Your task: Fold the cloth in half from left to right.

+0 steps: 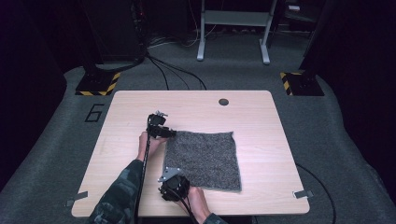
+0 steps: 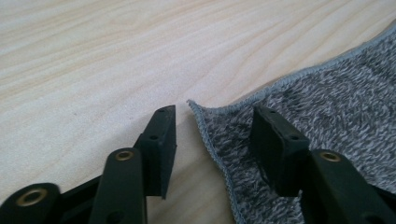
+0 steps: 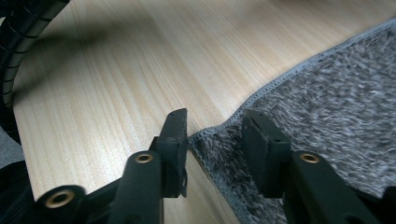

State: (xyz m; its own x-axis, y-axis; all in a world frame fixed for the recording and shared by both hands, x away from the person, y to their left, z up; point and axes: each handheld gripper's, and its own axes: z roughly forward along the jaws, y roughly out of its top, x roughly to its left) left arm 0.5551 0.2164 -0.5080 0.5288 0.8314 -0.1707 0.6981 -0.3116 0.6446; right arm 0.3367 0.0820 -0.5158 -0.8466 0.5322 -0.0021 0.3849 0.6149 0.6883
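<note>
A grey fuzzy towel [image 1: 201, 158] lies flat on the light wooden table [image 1: 121, 154], a little right of centre. My left gripper [image 1: 164, 133] is at the towel's far left corner. In the left gripper view its jaws [image 2: 215, 112] stand apart astride that corner of the towel [image 2: 336, 93], one on bare wood, the other over the cloth, with a gap between. My right gripper [image 1: 172, 180] is at the near left corner. Its jaws [image 3: 215, 114] likewise straddle the hemmed corner of the towel [image 3: 336, 84], not pressed together.
A dark round hole [image 1: 223, 101] sits near the table's far edge. Grey clips [image 1: 303, 193] mark the front corners. Beyond the table are cables on the carpet, a white frame [image 1: 233, 28] and yellow-black striped stand feet [image 1: 98, 84].
</note>
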